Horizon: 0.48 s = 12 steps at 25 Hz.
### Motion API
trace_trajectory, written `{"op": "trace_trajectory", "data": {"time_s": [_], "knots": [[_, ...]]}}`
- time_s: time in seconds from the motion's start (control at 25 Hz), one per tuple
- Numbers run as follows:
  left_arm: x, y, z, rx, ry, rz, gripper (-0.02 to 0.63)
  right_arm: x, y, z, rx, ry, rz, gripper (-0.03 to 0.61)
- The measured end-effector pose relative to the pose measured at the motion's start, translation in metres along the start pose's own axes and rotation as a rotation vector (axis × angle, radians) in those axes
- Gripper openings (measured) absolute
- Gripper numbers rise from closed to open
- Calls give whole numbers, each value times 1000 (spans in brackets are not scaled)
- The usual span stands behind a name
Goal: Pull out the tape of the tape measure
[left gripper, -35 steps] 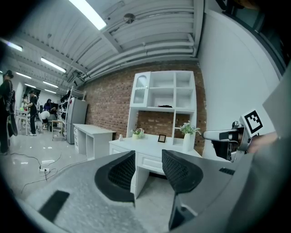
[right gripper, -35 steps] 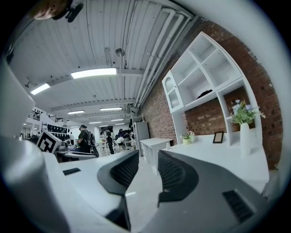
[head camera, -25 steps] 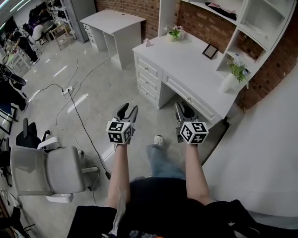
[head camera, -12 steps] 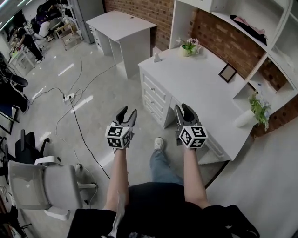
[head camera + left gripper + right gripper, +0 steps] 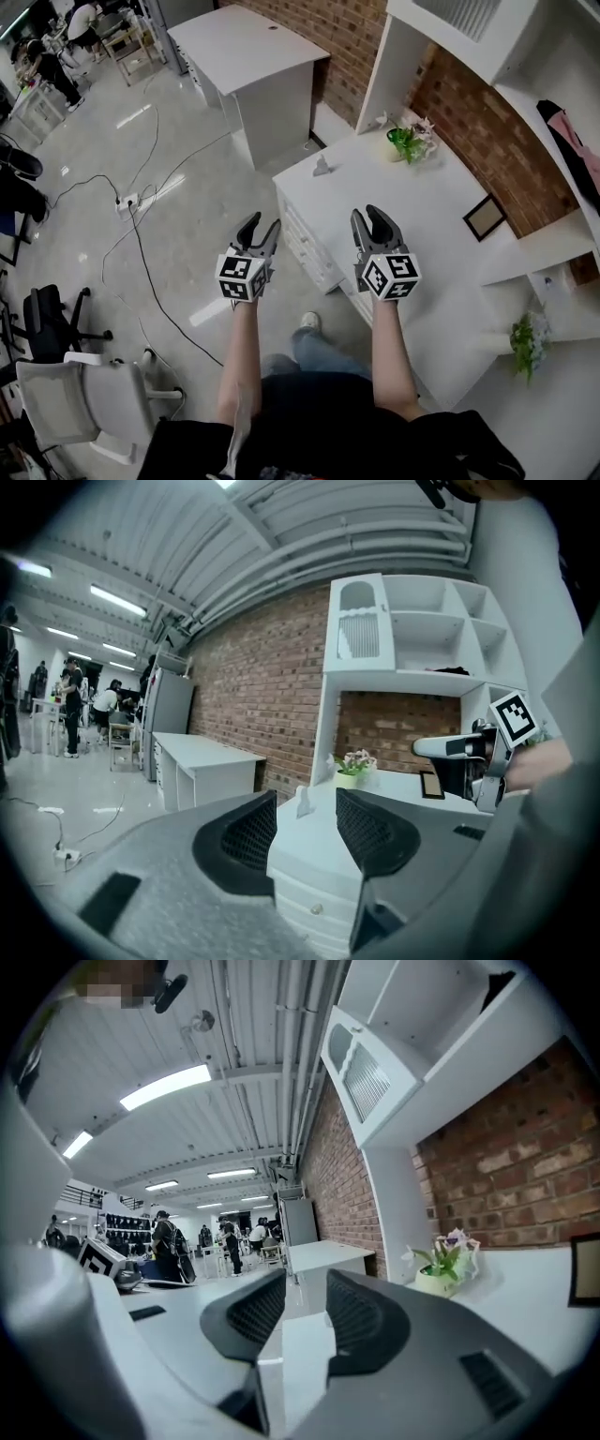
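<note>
No tape measure shows in any view. Both grippers are held out level in front of me, side by side. My left gripper (image 5: 258, 221) hangs over the floor just left of the white desk (image 5: 431, 202). It is open, its jaws have just been opening, and nothing is between them (image 5: 305, 808). My right gripper (image 5: 372, 213) is over the desk's front edge, open and empty (image 5: 307, 1283). On the desk stand a small white figurine (image 5: 322, 166), a potted plant (image 5: 406, 142) and a picture frame (image 5: 484, 217). The desk's drawers (image 5: 305, 251) face the left gripper.
A brick wall with white shelves (image 5: 553, 141) rises behind the desk. A second white table (image 5: 244, 47) stands further left. Cables and a power strip (image 5: 127, 202) lie on the floor. An office chair (image 5: 75, 398) is at lower left. People stand far off (image 5: 70, 705).
I have walked toward the desk. It has come nearer and now lies under my right gripper. Both grippers travelled forward together, side by side, and the chair has dropped back.
</note>
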State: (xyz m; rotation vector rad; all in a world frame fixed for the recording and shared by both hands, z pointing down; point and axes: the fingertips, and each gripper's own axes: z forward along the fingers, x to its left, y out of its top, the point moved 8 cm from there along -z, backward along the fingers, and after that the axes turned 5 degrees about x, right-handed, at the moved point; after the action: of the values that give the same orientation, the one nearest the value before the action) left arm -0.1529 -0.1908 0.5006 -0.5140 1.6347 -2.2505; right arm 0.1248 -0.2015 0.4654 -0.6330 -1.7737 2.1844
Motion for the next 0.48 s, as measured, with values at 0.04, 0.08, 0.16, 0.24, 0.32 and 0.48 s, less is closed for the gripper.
{"op": "trace_trajectory", "data": {"time_s": [0.04, 0.08, 0.16, 0.24, 0.32, 0.48], "knots": [[5, 5, 12, 3, -1, -2, 170, -7, 4, 12, -2, 0, 5, 117], [10, 8, 23, 7, -2, -3, 170, -14, 8, 22, -1, 1, 8, 116], [16, 13, 40, 18, -3, -7, 170, -24, 12, 37, 7, 1, 13, 116], [21, 18, 53, 24, -3, -10, 170, -34, 14, 49, 17, -1, 19, 117], [25, 23, 67, 26, -7, -10, 170, -42, 16, 58, 26, -3, 21, 115], [29, 33, 96, 40, -35, 14, 170, -54, 20, 74, 30, -12, 27, 115]]}}
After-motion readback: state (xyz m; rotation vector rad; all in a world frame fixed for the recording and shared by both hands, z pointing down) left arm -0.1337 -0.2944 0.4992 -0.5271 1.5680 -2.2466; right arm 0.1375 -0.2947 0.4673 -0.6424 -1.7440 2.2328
